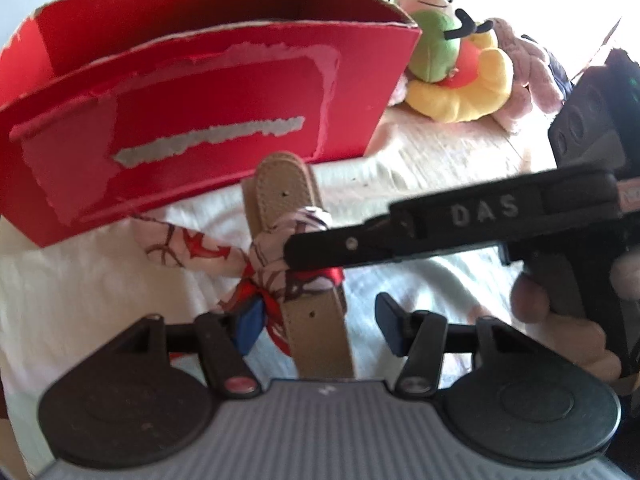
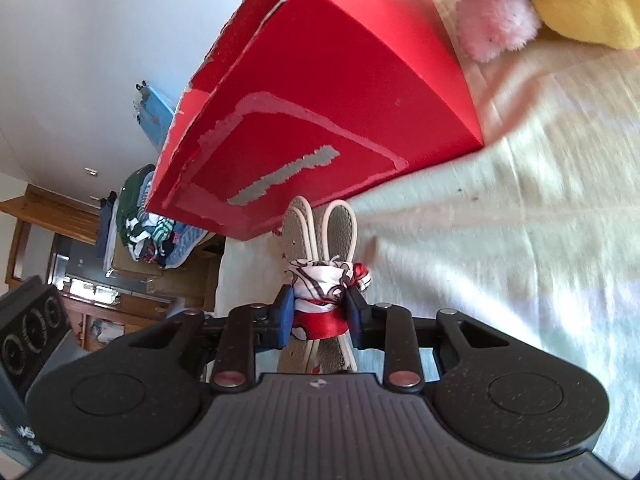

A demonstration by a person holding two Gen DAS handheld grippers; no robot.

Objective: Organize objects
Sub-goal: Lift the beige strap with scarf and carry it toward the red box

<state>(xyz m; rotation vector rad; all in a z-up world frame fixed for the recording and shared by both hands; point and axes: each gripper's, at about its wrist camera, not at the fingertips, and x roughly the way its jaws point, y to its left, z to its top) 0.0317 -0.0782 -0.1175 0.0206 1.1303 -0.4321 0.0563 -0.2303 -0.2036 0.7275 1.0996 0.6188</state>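
the tan belt (image 1: pixel 316 320), folded and tied with a scarf (image 1: pixel 276 256), lies on the bed (image 1: pixel 80 300) in front of the red box (image 1: pixel 192 92). it looks light and floppy; the knot is the best hold. the right tool (image 2: pixel 320 318) squeezes the scarf wrap. the left tool (image 1: pixel 316 324) is released, belt between. the belt's near end is hidden.

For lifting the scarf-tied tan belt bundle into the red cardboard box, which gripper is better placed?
Right. The right gripper brackets the red-and-white scarf knot around the folded tan belt, pads at its sides. The left gripper stands wider, only loosely straddling it. The red cardboard box sits just beyond.
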